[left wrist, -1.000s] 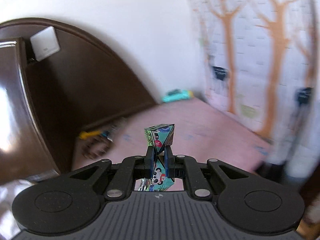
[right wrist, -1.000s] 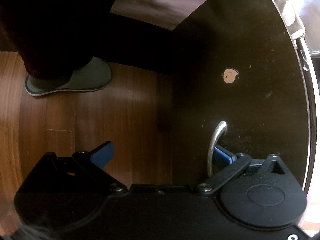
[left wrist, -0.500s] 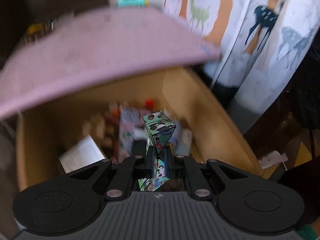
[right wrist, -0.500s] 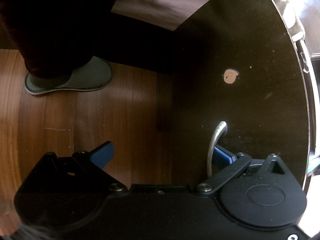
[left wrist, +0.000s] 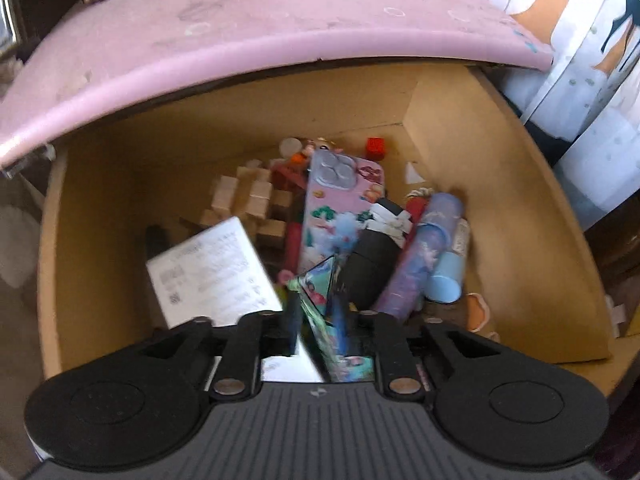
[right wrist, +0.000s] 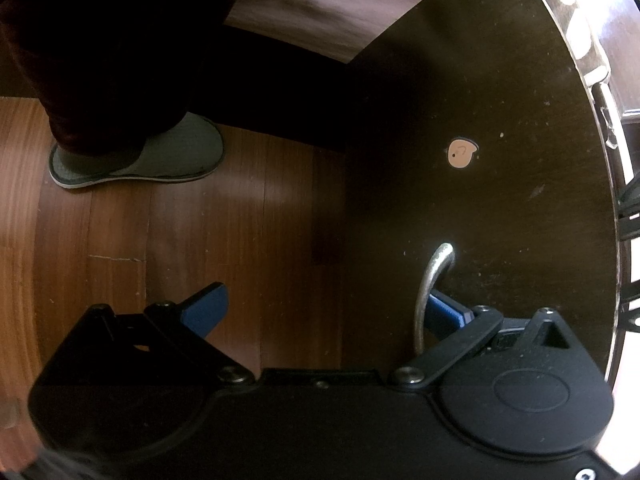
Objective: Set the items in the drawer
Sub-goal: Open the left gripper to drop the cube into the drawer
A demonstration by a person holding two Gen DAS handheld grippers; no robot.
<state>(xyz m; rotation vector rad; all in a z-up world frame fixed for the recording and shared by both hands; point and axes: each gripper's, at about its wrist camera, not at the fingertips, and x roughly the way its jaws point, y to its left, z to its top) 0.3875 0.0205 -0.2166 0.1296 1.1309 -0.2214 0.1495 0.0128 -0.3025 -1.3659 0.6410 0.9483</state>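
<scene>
In the left wrist view my left gripper [left wrist: 318, 312] is shut on a colourful cartoon-printed puzzle toy [left wrist: 320, 292], held low inside the open wooden drawer [left wrist: 512, 208], just above its contents. In the right wrist view my right gripper [right wrist: 324, 308] is open; its right finger [right wrist: 444, 312] sits behind the curved metal handle [right wrist: 430, 284] on the dark drawer front [right wrist: 500, 200], and its left finger [right wrist: 206, 308] hangs over the wooden floor.
The drawer holds a white box [left wrist: 212, 272], wooden blocks [left wrist: 248, 200], a pink phone case [left wrist: 340, 204], a black cylinder [left wrist: 374, 256], a purple tube [left wrist: 420, 256] and a red cube [left wrist: 376, 148]. A pink tabletop [left wrist: 240, 28] overhangs it. A grey slipper [right wrist: 140, 156] stands on the floor.
My left gripper swung from above the pink tabletop down into the open drawer, lowering the toy close to the contents. The right gripper stayed at the handle.
</scene>
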